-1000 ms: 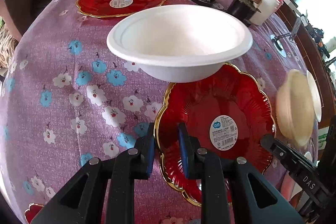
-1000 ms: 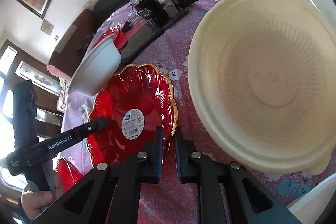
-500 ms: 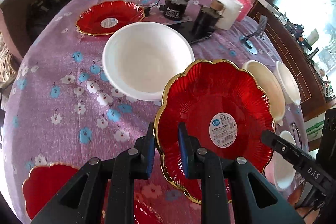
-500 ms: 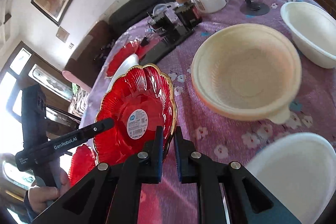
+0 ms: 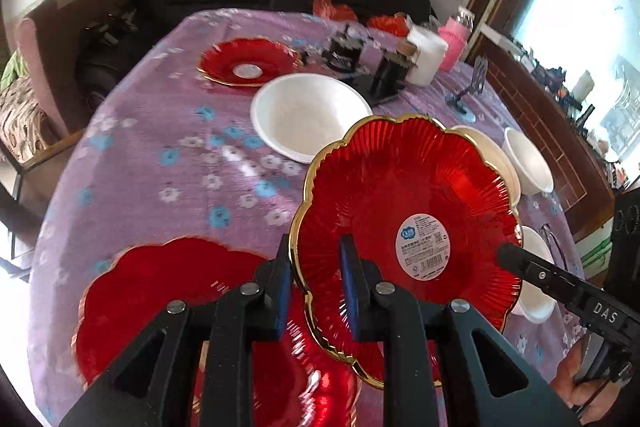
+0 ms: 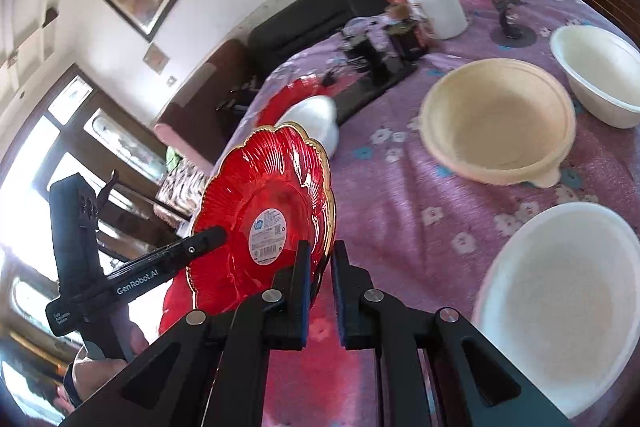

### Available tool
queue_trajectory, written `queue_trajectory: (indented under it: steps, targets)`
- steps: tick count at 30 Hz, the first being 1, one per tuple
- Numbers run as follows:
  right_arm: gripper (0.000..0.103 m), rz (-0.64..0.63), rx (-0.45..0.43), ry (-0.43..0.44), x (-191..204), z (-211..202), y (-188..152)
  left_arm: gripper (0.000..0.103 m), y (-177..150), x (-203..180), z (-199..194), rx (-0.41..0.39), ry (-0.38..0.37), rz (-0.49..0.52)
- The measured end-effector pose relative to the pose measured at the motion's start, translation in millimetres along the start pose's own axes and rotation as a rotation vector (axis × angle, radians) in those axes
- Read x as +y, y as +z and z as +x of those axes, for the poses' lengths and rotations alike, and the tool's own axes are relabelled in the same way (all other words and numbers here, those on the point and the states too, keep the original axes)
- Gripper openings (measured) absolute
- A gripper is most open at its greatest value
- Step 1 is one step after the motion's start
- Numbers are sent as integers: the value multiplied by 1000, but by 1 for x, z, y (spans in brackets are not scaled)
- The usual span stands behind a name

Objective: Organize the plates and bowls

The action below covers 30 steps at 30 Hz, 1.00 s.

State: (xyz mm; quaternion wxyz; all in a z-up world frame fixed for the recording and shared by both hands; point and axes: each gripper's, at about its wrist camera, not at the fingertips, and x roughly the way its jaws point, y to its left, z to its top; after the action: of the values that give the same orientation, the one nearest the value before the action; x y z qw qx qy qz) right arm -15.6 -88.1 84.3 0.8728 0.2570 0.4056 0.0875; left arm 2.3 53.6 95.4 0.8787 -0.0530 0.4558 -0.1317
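Currently: red scalloped plate (image 5: 404, 211) carried clear above the tablecloth (image 5: 168, 163)
Left gripper (image 5: 316, 283) and right gripper (image 6: 320, 279) each pinch its gilt rim; judged light, stiff, glossy and slippery, so keep grips at opposite rim edges

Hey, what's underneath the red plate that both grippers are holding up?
Below the lifted red plate lie more red plates on the floral tablecloth. How many are stacked there is hidden by it and the left gripper.

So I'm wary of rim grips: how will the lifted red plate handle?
The red plate looks thin, glossy plastic: probably light but slippery. Left gripper and right gripper pinch opposite rim edges, so it may flex or pivot.
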Motion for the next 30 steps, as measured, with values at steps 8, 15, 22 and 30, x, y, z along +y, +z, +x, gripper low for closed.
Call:
queue_trajectory:
  steps: [8, 15, 22, 30]
  targets:
    - [11, -79, 63, 73, 46, 18, -25, 20, -50, 48, -51, -74, 32, -68]
    - [12, -148, 160, 94, 78, 56, -53, 20, -92, 93, -57, -41, 81, -143]
    - [12, -204, 213, 40, 88, 89, -66, 21, -106, 111, -45, 2, 122, -151]
    - [11, -246, 237, -13, 94, 104, -70, 31, -112, 106, -40, 7, 185, -68]
